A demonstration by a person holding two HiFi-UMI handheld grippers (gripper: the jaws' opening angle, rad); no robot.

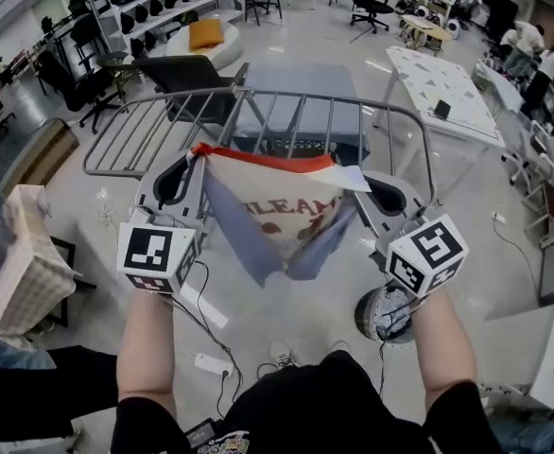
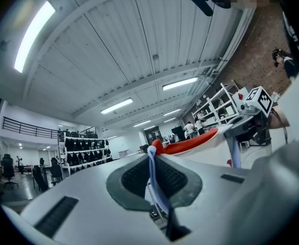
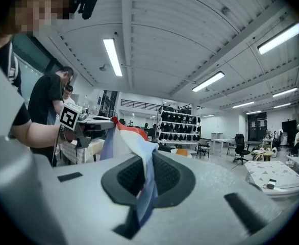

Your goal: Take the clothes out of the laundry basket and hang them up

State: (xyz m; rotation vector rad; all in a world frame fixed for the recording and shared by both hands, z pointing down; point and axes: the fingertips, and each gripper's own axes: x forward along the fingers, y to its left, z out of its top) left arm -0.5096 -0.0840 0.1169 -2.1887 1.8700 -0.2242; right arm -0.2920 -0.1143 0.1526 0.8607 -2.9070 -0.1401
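**Shirt held spread at the rack, not yet hung**

The left claw (image 2: 153,160) is closed tight on the shirt (image 1: 282,211), and a strip of pale blue cloth is pinched between its pads beside the red collar. The right claw (image 3: 147,160) is likewise closed on the other shoulder, with blue and white cloth caught in its pads. Between the two claws the shirt is stretched out by its top edge. Its cream printed front and blue sleeves are left hanging free, clear of the floor. The drying rack (image 1: 164,126) is seen just beyond the shirt, and its bars are bare as far as can be seen. A grey-blue basket (image 1: 296,112) is seen through the bars, and whether more clothes lie in it cannot be told. The taking out is judged done for this one garment. The hanging is judged not yet done, since no part of the shirt appears laid over a bar. The draping of the shirt across the rack and the release of both claws are judged to be left
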